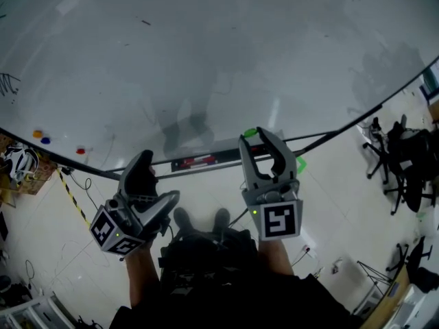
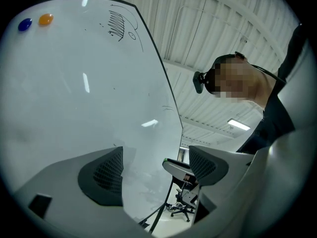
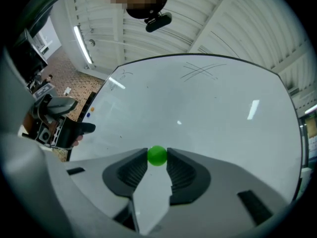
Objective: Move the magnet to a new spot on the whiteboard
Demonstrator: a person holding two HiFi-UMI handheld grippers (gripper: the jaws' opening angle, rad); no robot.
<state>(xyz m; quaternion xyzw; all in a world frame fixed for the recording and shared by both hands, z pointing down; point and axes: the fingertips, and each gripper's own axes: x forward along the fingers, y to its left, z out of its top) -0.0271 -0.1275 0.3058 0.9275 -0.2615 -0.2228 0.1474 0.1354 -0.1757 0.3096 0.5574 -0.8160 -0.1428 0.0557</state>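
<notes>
Right hand-held gripper (image 3: pixel 157 159) pinches the small green magnet (image 3: pixel 157 155) by its sides, close to the whiteboard (image 3: pixel 213 108). It looks light, hard and likely slick. Left hand-held gripper (image 2: pixel 154 170) has its jaws apart and holds nothing.

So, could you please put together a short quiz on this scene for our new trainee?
1. True or false: the left gripper is shut.
2. What colour is the magnet between the fingers of the right gripper? A yellow, B green, C white.
3. Fill in: on the whiteboard, the blue magnet has a neighbour coloured ____.
Key: 1 false; 2 B; 3 orange.
</notes>
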